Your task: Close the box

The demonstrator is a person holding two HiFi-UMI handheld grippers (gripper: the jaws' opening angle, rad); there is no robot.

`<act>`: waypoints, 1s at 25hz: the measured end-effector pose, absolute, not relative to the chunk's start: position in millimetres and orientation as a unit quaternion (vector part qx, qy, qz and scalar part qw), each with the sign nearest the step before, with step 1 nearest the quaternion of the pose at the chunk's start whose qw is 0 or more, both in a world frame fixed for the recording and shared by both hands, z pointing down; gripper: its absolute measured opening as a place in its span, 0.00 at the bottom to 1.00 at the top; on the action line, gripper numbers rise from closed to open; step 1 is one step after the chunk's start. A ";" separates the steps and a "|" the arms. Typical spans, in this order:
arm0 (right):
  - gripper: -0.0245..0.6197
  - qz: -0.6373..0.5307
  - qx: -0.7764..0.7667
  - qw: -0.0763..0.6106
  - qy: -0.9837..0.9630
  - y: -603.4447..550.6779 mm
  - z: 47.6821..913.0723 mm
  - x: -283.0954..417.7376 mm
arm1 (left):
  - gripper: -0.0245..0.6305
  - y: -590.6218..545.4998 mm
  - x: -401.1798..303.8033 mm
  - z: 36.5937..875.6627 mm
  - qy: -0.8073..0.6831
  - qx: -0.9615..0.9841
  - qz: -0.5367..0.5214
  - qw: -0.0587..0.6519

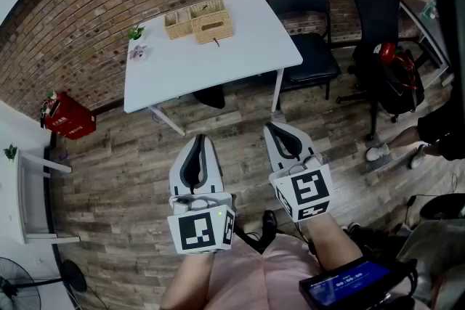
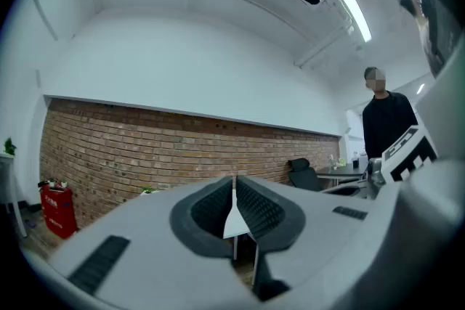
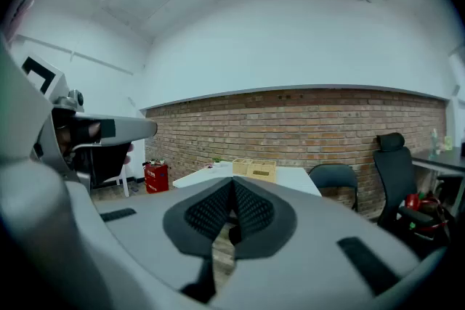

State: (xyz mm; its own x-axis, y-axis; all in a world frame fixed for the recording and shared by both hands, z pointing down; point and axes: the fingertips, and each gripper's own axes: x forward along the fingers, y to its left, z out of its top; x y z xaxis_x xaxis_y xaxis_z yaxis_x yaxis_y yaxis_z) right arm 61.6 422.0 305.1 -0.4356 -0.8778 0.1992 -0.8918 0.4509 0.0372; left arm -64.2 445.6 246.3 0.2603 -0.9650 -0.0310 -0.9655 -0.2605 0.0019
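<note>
Both the left gripper (image 1: 200, 136) and the right gripper (image 1: 271, 125) are clenched on nothing, side by side above the floor, so the task seems to be at the approach step. The wicker box (image 1: 213, 27) sits on the white table (image 1: 211, 65) at about twelve o'clock, well apart. Next they probably need to be carried up to it and opened.

The left gripper (image 2: 234, 184) is holding its jaws pressed together with nothing between them, facing a brick wall (image 2: 182, 149); a person in black (image 2: 385, 123) is standing at right
</note>
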 end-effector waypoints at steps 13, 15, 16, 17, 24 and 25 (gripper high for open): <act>0.11 0.048 0.519 0.079 -0.850 414.7 307.5 84.4 | 0.07 440.9 -41.3 247.6 0.605 -0.796 0.016 0.006; 0.25 0.046 0.506 0.076 -0.858 411.8 306.7 85.4 | 0.12 439.8 -37.4 247.7 0.605 -0.796 0.020 0.007; 0.26 0.041 0.504 0.076 -0.859 410.2 306.3 86.3 | 0.17 439.0 -36.6 248.5 0.605 -0.796 0.021 0.006; 0.26 0.037 0.505 0.077 -0.859 408.1 306.5 87.3 | 0.19 437.5 -36.6 249.7 0.605 -0.796 0.021 0.005; 0.27 0.042 0.518 0.091 -0.850 357.4 322.3 89.5 | 0.22 391.9 -46.6 267.2 0.608 -0.794 0.006 -0.002; 0.27 0.045 0.518 0.094 -0.849 346.1 327.6 87.6 | 0.22 380.6 -50.0 273.7 0.608 -0.794 0.004 -0.008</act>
